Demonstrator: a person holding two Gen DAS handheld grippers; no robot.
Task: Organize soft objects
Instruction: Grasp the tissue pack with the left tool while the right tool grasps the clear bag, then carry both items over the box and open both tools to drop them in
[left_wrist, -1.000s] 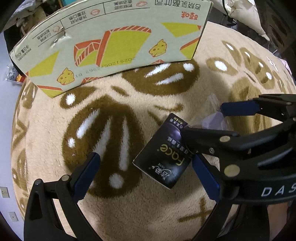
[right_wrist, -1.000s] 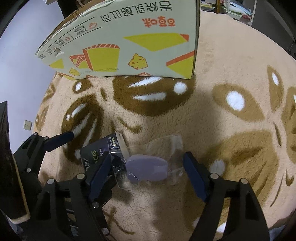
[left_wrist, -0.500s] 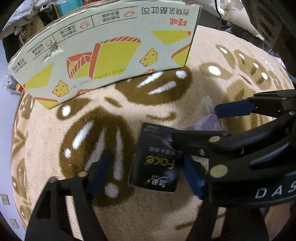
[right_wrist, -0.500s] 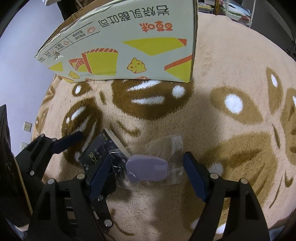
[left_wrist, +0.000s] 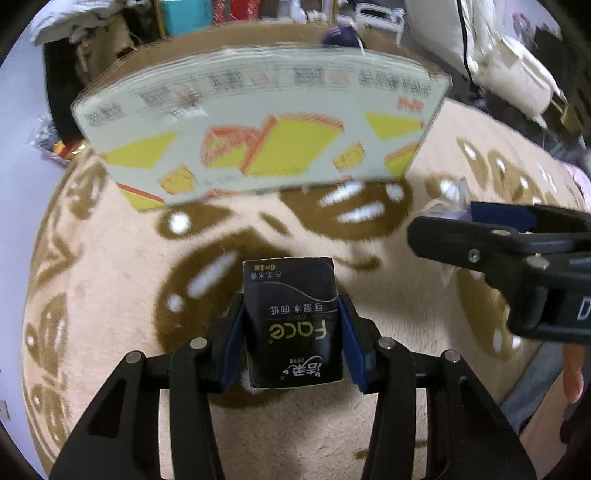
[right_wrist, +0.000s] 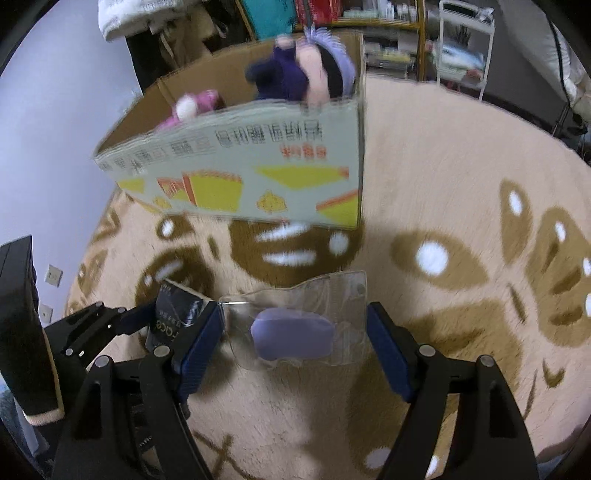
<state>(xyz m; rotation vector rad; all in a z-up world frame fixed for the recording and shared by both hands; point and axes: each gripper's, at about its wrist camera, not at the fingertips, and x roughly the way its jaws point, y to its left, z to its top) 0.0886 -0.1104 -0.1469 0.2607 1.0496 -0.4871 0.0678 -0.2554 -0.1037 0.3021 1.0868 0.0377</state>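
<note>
A black tissue pack (left_wrist: 291, 325) printed "Face" stands upright between the blue pads of my left gripper (left_wrist: 291, 310), which is shut on it just above the rug. My right gripper (right_wrist: 293, 317) is closed on a clear plastic bag (right_wrist: 332, 295) with a lilac pad (right_wrist: 291, 338) inside; the bag's side edges touch both pads. In the right wrist view the tissue pack (right_wrist: 173, 314) shows just left of the right gripper. An open cardboard box (left_wrist: 258, 147) printed with yellow shapes stands behind, holding a purple plush (right_wrist: 288, 70) and a pink plush (right_wrist: 192, 105).
Everything rests on a round beige rug (right_wrist: 443, 166) with brown markings. A black block (right_wrist: 18, 314) stands at the rug's left edge. Shelves and a white rack (right_wrist: 465, 44) line the back. White bedding (left_wrist: 509, 62) lies at the far right.
My left gripper closed on the tissue pack, turned it upright and lifted it. Both grippers rose and tilted up, so the box's open top and the plush toys now show.
</note>
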